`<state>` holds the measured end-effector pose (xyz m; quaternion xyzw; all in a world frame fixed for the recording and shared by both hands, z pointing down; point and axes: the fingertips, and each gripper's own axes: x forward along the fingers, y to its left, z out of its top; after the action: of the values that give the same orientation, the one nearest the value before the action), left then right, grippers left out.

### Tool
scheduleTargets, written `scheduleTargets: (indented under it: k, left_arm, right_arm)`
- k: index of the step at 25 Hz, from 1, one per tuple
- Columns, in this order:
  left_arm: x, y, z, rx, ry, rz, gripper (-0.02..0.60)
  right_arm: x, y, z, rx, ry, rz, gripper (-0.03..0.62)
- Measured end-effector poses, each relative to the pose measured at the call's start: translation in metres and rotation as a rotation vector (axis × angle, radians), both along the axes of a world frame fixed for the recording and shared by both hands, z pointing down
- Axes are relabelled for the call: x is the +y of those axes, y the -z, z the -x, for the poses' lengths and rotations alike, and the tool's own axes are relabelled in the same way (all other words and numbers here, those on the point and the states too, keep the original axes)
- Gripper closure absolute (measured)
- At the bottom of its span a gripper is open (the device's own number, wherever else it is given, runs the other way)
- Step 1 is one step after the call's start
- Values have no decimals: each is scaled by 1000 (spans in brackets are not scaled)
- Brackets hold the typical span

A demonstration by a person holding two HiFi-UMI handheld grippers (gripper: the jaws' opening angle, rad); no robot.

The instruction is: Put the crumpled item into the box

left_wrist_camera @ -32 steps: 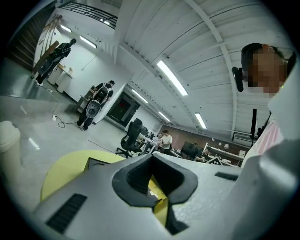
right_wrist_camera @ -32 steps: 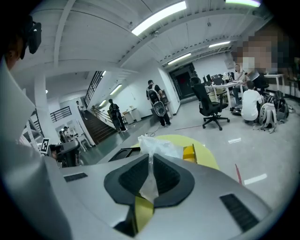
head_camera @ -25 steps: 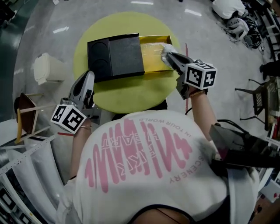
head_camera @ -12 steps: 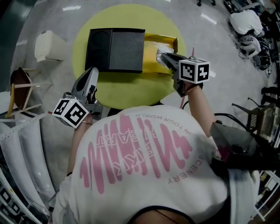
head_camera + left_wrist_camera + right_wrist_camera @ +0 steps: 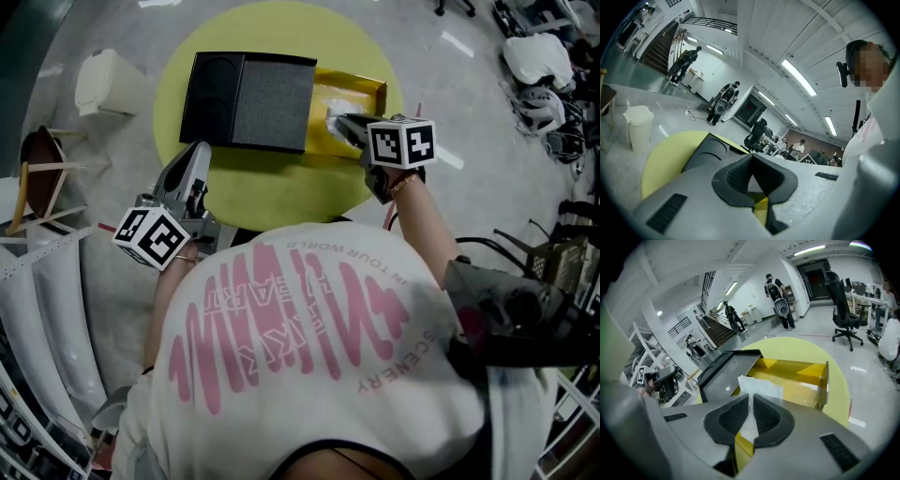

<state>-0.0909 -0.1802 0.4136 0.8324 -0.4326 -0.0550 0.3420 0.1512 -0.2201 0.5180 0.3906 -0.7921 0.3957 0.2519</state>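
A crumpled white item (image 5: 757,386) hangs between the pads of my right gripper (image 5: 751,400), which is shut on it just over the near end of the open yellow box (image 5: 801,380). From the head view the right gripper (image 5: 339,125) reaches over the box (image 5: 361,92) with the white item (image 5: 328,118) at its tips. The box's black lid (image 5: 248,89) lies beside it on the round yellow table (image 5: 281,192). My left gripper (image 5: 194,157) hovers at the table's near left edge, apart from the box. Its jaws (image 5: 751,158) are shut with nothing between them.
A white bin (image 5: 105,82) stands on the floor left of the table, with a wooden chair (image 5: 37,183) nearer me. White bags (image 5: 539,58) lie at the far right. People and an office chair (image 5: 844,301) stand farther off in the hall.
The right gripper has come down with the crumpled item, from above the box's far part to low over its near end. The left gripper has sunk a little beside the table.
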Motion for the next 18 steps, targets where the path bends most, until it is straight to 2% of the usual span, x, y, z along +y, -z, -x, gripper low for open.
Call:
scheduleTargets:
  k: [13,18]
  left_arm:
    - [4,-11,9,0,65,21,574]
    - [10,-10,13,1,80,24,574]
  right_arm:
    - [-1,-23,8,55,76,59,571]
    - [-4,-24,11,67,70,69,571]
